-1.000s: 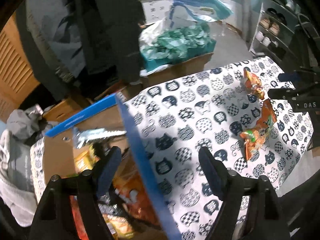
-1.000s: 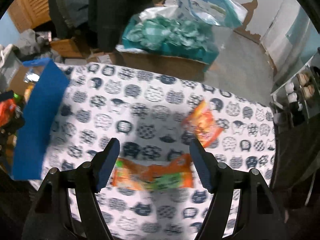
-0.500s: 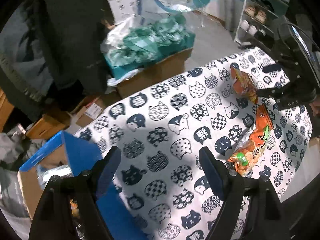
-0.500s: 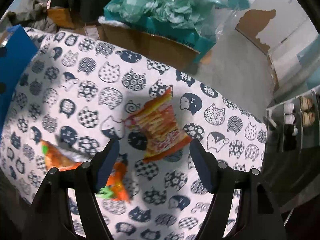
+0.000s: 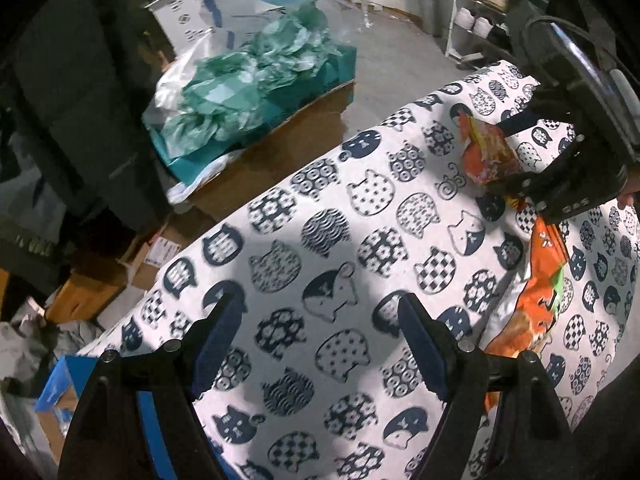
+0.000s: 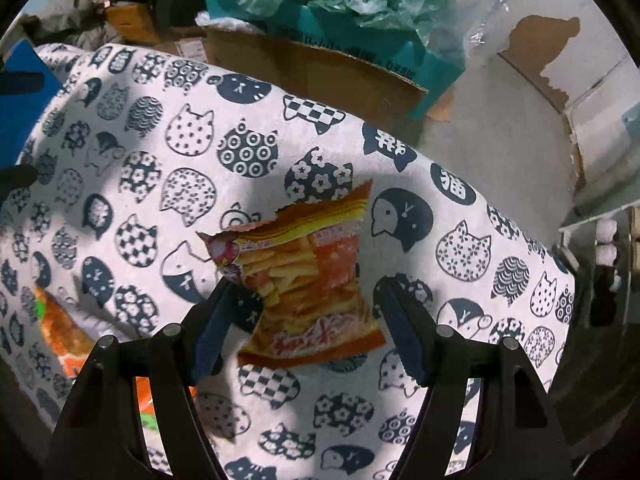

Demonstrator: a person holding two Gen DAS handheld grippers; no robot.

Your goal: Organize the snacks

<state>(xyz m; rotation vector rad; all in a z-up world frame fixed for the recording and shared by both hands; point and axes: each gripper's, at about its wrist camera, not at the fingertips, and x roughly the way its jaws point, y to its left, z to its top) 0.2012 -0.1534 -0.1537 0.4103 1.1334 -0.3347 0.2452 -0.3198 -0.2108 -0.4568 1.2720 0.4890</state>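
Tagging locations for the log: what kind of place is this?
Probably a cluttered home storage or entry room: a shoe rack, cardboard boxes on the floor, and a table under a cat-print cloth.

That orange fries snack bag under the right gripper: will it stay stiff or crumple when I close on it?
The snack bag looks like thin, glossy film, puffed and wrinkled, so it will likely crumple and may slide between the pads. It probably weighs little for its size. The contents pictured look like brittle sticks, so a hard squeeze could crush them. The right gripper stands open around it, on the cat-print cloth.
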